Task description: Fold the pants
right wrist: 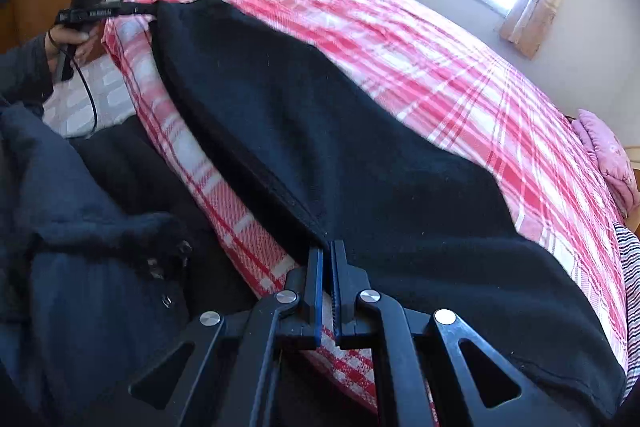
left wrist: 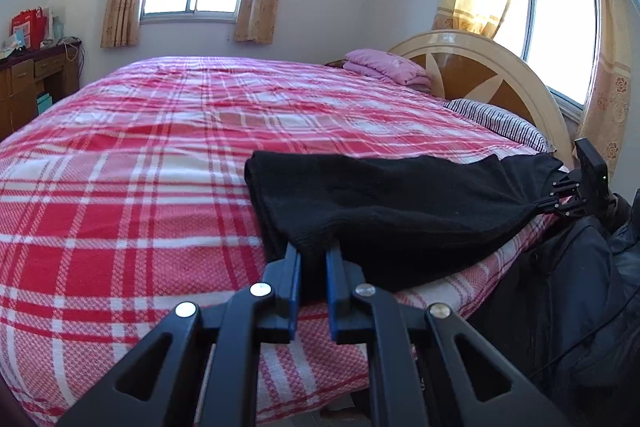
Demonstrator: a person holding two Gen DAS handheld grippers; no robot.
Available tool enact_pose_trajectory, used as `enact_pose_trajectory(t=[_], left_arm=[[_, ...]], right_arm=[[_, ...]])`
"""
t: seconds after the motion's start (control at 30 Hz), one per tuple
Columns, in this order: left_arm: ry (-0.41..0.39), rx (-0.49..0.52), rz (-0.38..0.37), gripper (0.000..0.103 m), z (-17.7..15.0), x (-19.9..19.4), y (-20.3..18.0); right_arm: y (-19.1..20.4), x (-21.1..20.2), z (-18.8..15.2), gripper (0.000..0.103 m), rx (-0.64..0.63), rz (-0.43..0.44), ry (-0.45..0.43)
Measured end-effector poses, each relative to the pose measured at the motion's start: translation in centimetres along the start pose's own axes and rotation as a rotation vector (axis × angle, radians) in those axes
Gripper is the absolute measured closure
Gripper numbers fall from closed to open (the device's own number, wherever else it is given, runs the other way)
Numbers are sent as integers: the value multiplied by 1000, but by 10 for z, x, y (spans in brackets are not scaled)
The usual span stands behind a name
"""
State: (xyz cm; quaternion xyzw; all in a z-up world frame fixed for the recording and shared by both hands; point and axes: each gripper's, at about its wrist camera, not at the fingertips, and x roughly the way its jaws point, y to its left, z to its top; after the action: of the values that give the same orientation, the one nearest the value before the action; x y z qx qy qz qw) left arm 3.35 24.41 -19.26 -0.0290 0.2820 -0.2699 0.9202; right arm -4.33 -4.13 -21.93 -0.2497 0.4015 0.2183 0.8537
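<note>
Both grippers, left [left wrist: 313, 259] and right [right wrist: 330, 251], pinch the near edge of the pants [left wrist: 384, 203] on the bed [left wrist: 140, 155]. It seems one fold is made; more remain.

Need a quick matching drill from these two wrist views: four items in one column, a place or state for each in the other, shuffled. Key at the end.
Items:
1. black pants
2. pink folded blanket
3. striped pillow
4. left hand-held gripper

Places or states:
A. lying right in front of the headboard
B. shut on the near edge of the fabric
C. on the far corner of the bed, by the headboard's far end
D. stretched along the near edge of the plaid bedspread

Pairs: 1-D, 2-C, 3-A, 4-B
</note>
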Motion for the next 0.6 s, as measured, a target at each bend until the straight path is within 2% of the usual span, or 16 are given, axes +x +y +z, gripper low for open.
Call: enact_pose_trajectory(t=[0.17, 0.2, 0.3, 0.37, 0.47, 0.6], left_arm=[[3, -9, -5, 91, -5, 0, 4], [8, -13, -3, 87, -5, 1, 6], [22, -25, -19, 83, -9, -1, 9], [38, -1, 11, 72, -8, -6, 11], [10, -13, 53, 66, -6, -24, 22], [-67, -62, 110, 66, 5, -41, 31]], right_arm=[[-1, -1, 0, 100, 1, 9, 2], [-2, 0, -1, 99, 4, 15, 9], [-2, 9, -3, 98, -3, 36, 52], [-1, 7, -3, 96, -20, 33, 48], [-6, 2, -2, 94, 1, 61, 51], [-14, -4, -7, 94, 23, 87, 45]])
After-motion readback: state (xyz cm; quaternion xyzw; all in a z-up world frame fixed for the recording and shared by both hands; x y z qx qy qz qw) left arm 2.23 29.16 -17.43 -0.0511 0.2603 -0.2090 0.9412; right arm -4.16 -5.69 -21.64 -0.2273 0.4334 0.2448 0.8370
